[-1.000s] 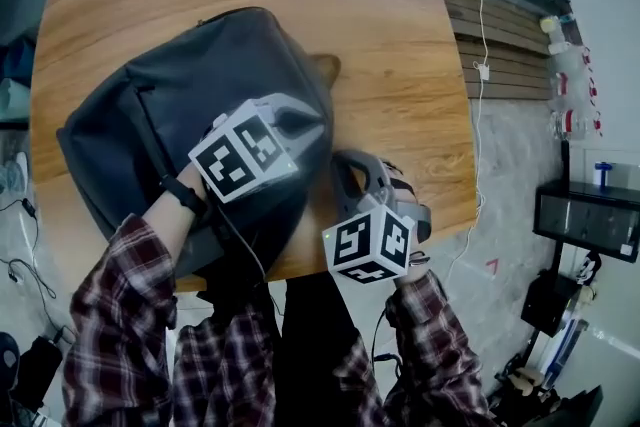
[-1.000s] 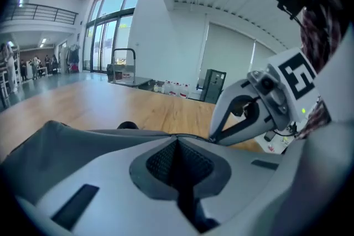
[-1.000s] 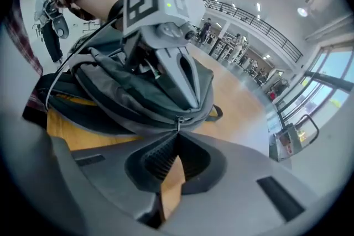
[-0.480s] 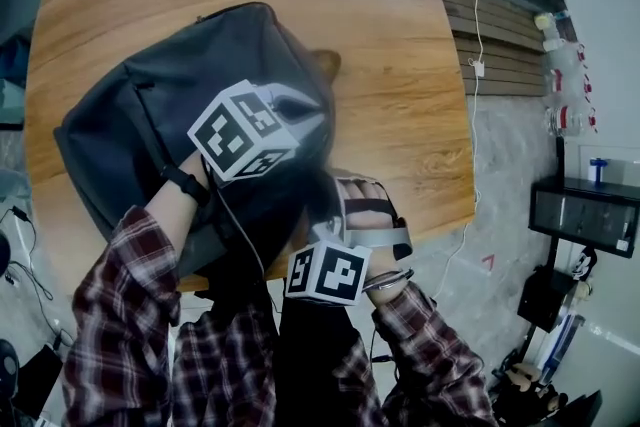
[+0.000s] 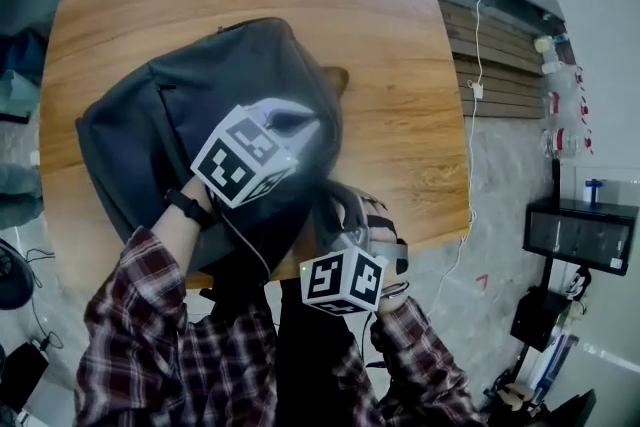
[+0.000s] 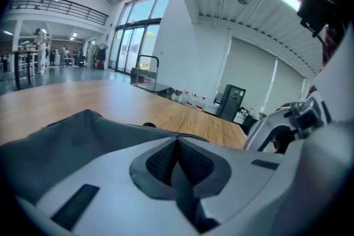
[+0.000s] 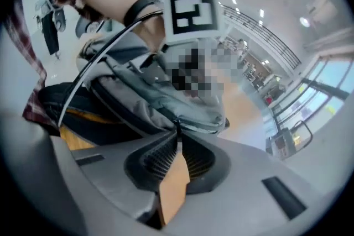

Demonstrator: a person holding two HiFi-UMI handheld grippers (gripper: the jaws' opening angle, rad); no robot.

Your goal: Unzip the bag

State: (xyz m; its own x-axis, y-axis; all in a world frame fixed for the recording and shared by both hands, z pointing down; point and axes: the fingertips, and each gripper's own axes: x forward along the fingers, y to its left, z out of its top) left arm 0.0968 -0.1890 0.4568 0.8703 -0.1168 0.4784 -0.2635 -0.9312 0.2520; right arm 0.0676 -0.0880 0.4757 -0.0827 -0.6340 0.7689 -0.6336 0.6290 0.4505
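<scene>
Zip-opening looks under way: left tongs (image 6: 177,143) rest closed on the bag (image 5: 150,145), right tongs (image 7: 177,138) pinch its zip pull (image 7: 176,125) by the worktop's (image 5: 400,65) near edge, so next probably comes a steady drag along the zip.

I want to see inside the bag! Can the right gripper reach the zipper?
Probably yes. The right gripper sits at the bag's near edge, its jaws shut on what looks like the zipper pull, with nothing in between.
</scene>
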